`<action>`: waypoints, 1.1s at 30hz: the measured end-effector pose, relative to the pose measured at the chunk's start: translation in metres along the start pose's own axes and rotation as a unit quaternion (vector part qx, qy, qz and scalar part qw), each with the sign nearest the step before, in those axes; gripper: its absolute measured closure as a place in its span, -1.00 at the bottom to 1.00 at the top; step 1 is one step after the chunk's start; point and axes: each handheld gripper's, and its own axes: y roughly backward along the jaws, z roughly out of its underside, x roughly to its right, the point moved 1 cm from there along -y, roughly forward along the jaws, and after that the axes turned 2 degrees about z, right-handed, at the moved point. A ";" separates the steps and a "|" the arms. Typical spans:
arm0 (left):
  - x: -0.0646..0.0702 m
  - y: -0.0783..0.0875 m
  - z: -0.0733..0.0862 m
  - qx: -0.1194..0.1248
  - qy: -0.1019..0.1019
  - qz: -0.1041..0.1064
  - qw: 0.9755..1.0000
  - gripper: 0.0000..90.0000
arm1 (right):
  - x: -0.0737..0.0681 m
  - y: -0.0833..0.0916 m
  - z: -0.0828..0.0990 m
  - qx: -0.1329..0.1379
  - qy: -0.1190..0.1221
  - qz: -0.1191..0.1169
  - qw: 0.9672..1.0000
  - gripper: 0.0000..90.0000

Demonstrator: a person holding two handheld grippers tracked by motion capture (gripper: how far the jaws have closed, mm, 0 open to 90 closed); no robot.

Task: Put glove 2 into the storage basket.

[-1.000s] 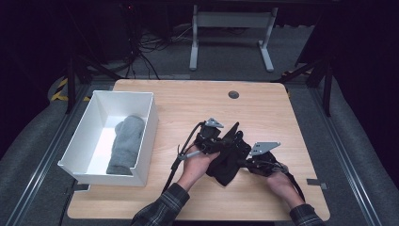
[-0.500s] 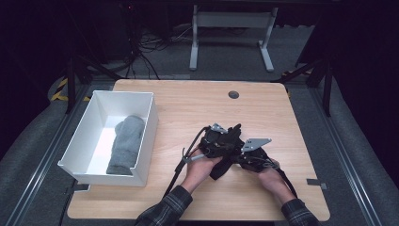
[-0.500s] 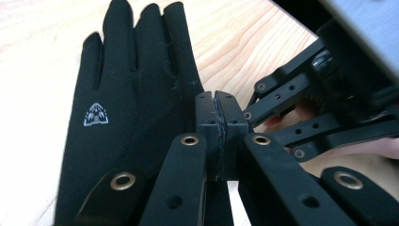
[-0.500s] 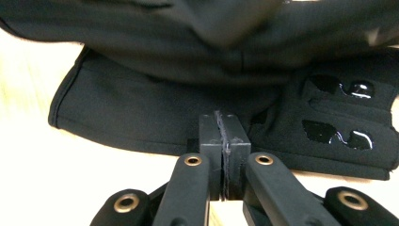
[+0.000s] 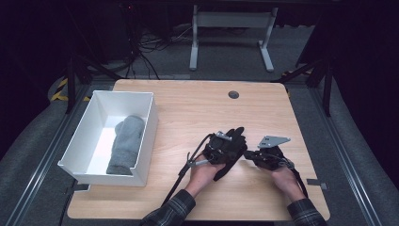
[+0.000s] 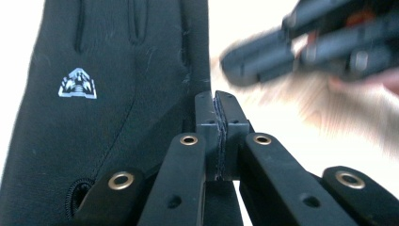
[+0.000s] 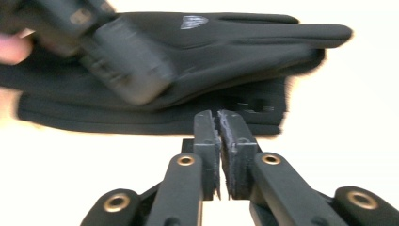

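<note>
Working a black glove (image 5: 225,168) on the near middle of the table (image 5: 197,108), between both hands. Looks folded or stacked in two layers from the right gripper view (image 7: 226,42); cannot tell which. Lies flat, fingertips pointing away from the person, cuff toward the near edge.

Pressing down at the glove's edge with the left gripper (image 6: 219,94), pads squeezed together and nothing visible between them. Probably there to pin or smooth the cloth rather than lift it, given the tips sit beside the seam and not around it. Seen from above (image 5: 221,146), covers much of the glove's middle.

Hovering just beside the glove's side with the right gripper (image 7: 220,115), jaws just been opening to a thin slit, nothing between them, cloth lying just past the tips. From above (image 5: 251,154), aims in from the right, probably lining up for a pinch on the layered edge.

Crowding each other at close range, so a risk of the two tools bumping.

Farther left, a white bin (image 5: 150,117) holding a grey knit piece (image 5: 124,143), well apart from the glove, with bare wood between. Farther back, a dark round hole (image 5: 233,94) in the tabletop. Beyond the table, cables (image 5: 155,42) and a metal stand (image 5: 230,37) on the floor, out of the way.
</note>
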 end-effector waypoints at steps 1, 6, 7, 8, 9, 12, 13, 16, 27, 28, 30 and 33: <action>0.001 -0.002 0.001 -0.003 -0.003 -0.001 1.000 0.97 | 0.003 0.001 0.002 0.000 -0.005 0.007 1.000 0.80; 0.008 -0.005 0.003 -0.010 -0.023 0.009 1.000 0.78 | 0.014 0.007 0.007 0.004 -0.021 0.048 0.999 0.36; 0.010 -0.004 0.003 -0.011 -0.027 0.008 1.000 0.78 | 0.017 0.008 0.008 0.006 -0.025 0.052 0.998 0.27; 0.012 -0.003 0.004 -0.010 -0.030 0.008 0.999 0.78 | 0.018 0.009 0.009 0.005 -0.028 0.058 0.998 0.19; 0.014 -0.001 0.004 -0.011 -0.033 0.008 0.999 0.79 | 0.020 0.009 0.011 0.004 -0.029 0.065 0.997 0.13; 0.017 0.001 0.008 -0.026 -0.046 0.002 0.999 0.90 | 0.025 0.012 0.016 0.000 -0.039 0.076 0.996 0.02; 0.017 0.001 0.008 -0.026 -0.046 0.002 0.999 0.96 | 0.025 0.012 0.016 0.000 -0.039 0.076 0.996 0.02; 0.016 0.001 0.015 -0.047 -0.046 0.001 0.998 1.00 | 0.029 0.014 0.021 -0.004 -0.044 0.081 0.996 -0.07; 0.009 0.018 0.026 -0.066 -0.050 -0.021 0.996 1.00 | 0.034 0.008 0.026 -0.010 -0.056 0.084 0.995 -0.26; 0.007 0.022 0.028 -0.068 -0.051 -0.024 0.996 1.00 | 0.034 0.007 0.026 -0.011 -0.056 0.084 0.995 -0.27; 0.004 0.028 0.032 -0.068 -0.050 -0.028 0.996 1.00 | 0.034 0.006 0.026 -0.011 -0.054 0.084 0.995 -0.28; 0.000 0.035 0.037 -0.065 -0.053 -0.032 0.996 1.00 | 0.034 0.004 0.027 -0.015 -0.052 0.083 0.995 -0.31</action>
